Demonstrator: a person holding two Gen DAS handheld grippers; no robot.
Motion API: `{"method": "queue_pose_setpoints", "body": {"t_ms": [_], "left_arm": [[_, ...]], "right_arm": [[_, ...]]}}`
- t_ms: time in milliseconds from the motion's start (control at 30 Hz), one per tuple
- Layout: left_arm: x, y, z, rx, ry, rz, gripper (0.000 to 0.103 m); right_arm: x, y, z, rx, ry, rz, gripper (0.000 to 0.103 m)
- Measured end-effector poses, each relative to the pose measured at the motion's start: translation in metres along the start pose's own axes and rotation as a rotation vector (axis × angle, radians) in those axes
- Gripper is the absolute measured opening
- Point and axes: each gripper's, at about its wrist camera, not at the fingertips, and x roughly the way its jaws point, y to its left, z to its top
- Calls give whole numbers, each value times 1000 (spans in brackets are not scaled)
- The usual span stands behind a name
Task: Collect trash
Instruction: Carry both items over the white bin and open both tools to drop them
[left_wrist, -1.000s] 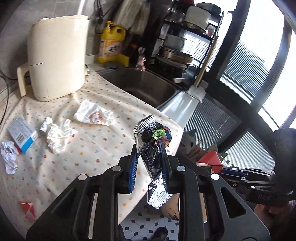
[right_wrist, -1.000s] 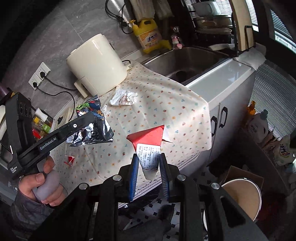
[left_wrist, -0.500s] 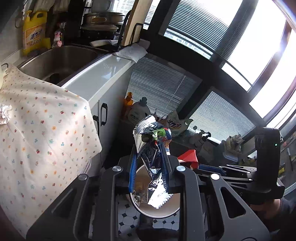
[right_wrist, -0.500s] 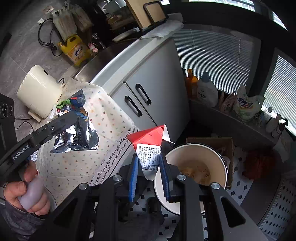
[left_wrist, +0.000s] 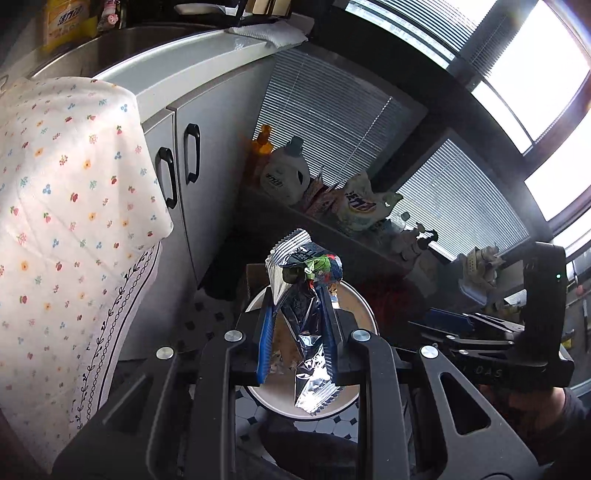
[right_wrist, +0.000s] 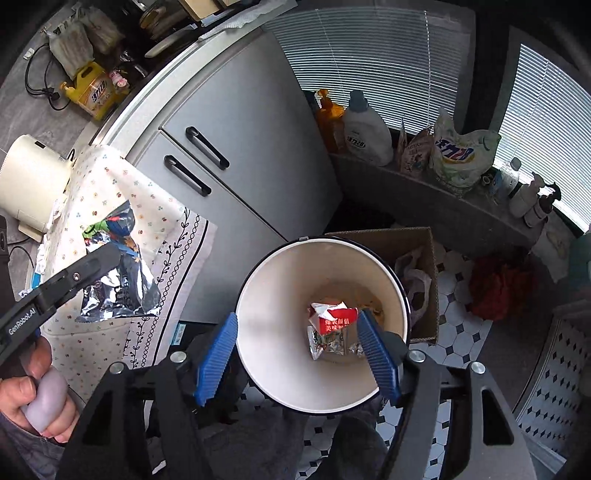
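Observation:
My left gripper (left_wrist: 297, 334) is shut on a crumpled silver foil snack wrapper (left_wrist: 303, 314), held above the white waste bin (left_wrist: 360, 314) on the floor. In the right wrist view the same wrapper (right_wrist: 118, 273) hangs from the left gripper at the left, over the tablecloth edge. My right gripper (right_wrist: 297, 341) hovers over the bin (right_wrist: 269, 354), its jaws opening wide with nothing between the blue pads. The red and white carton (right_wrist: 332, 319) lies at the bottom of the bin on other scraps.
Grey cabinet doors (right_wrist: 236, 147) with black handles stand behind the bin. A floral tablecloth (left_wrist: 62, 206) hangs over the counter at the left. A cardboard box (right_wrist: 399, 251) sits beside the bin, and detergent bottles (right_wrist: 365, 129) line the window ledge. A hand (right_wrist: 33, 398) grips the left handle.
Both grippers swung from the counter down over the bin. The right gripper's jaws spread and the red carton dropped into the bin. The left still grips the foil wrapper.

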Motion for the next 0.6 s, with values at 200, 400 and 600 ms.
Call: {"method": "queue_pose_setpoints", "body": {"t_ms": [200, 400, 600], "left_arm": [[33, -10, -10, 6, 56, 4, 23], [77, -31, -21, 27, 147, -2, 23], [104, -47, -20, 27, 191, 19, 24]], "right_arm": [[-31, -35, -15, 44, -35, -4, 80], [-63, -74, -33, 129, -76, -20, 81], [-86, -97, -46, 186, -123, -44, 81]]}}
